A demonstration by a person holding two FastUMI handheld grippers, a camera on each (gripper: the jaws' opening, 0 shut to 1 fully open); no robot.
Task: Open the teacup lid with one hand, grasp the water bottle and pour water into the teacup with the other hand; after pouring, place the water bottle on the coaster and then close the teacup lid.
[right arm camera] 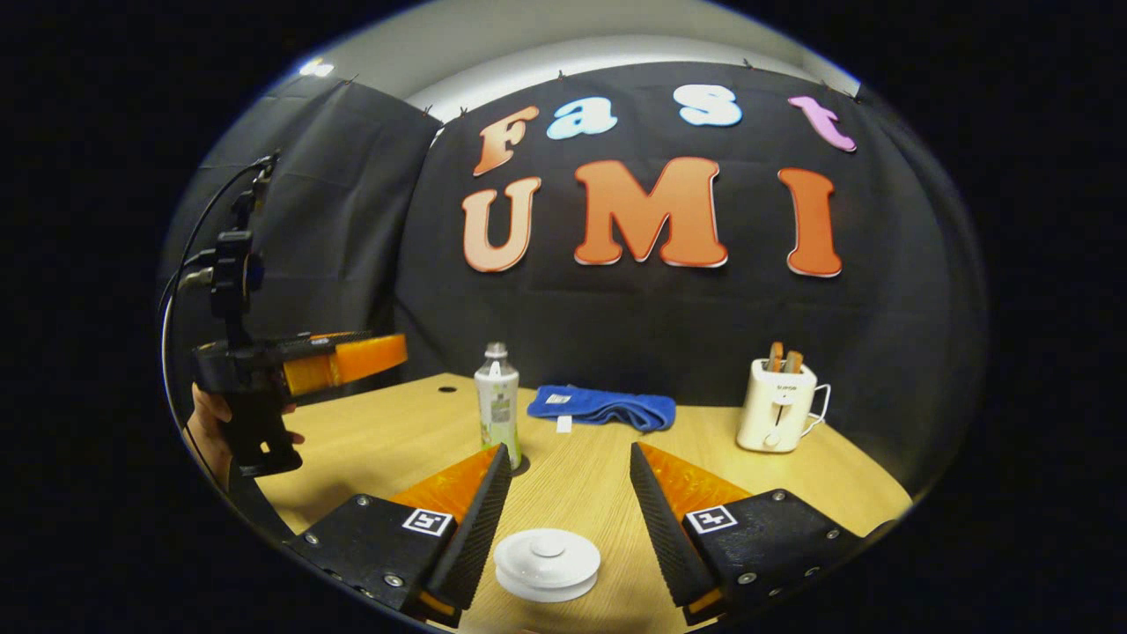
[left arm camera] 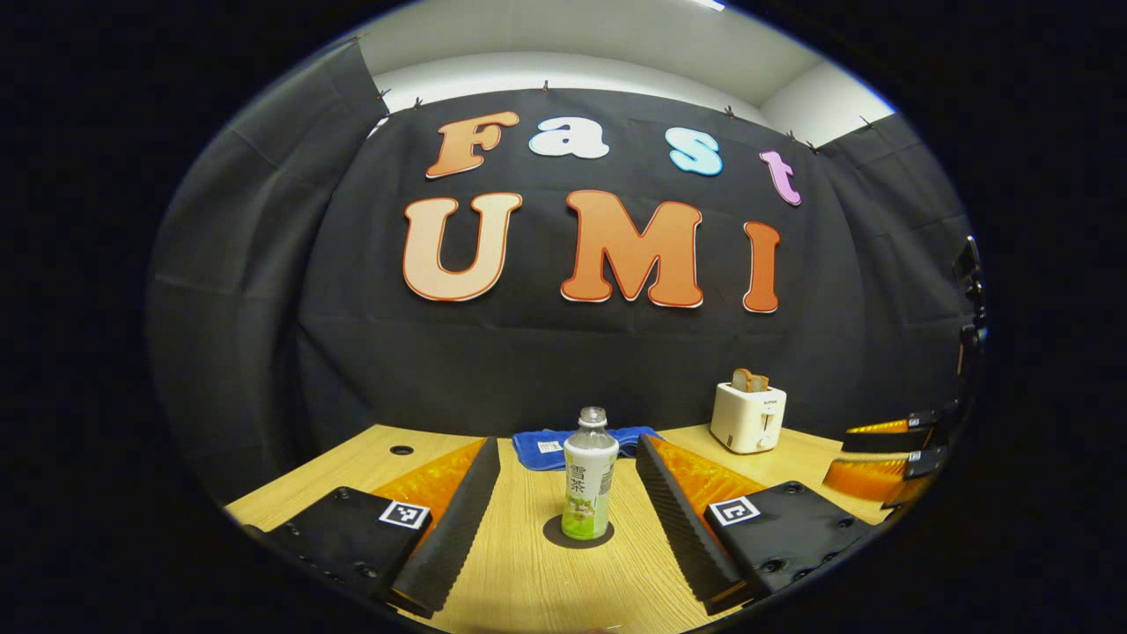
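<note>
Item: water bottle [left arm camera: 589,475], clear plastic, green-and-white label, cap off by the look of the bare neck. Stands upright on a dark round coaster [left arm camera: 578,534] mid-table, in front of the folded blue towel [left arm camera: 581,442] at the far edge. Judged light, thin-walled and easily dented; part full, so top-steady but liable to slosh. Best taken across the labelled waist, squeeze moderate.

Item: teacup [right arm camera: 547,562], white ceramic, lid [right arm camera: 547,550] on, at the near edge of the table. Judged hard, glazed, slippery, chip-prone; lid best lifted by its small centre knob.

Item: left gripper [left arm camera: 567,511], jaws spread wide, empty, bottle standing between and beyond the fingers, untouched.

Item: right gripper [right arm camera: 563,519], jaws spread wide, empty, poised over the teacup without contact.

Item: white toaster [right arm camera: 779,403], slices in the slots, far right corner of the wooden table [right arm camera: 581,480]; not part of the job.
</note>
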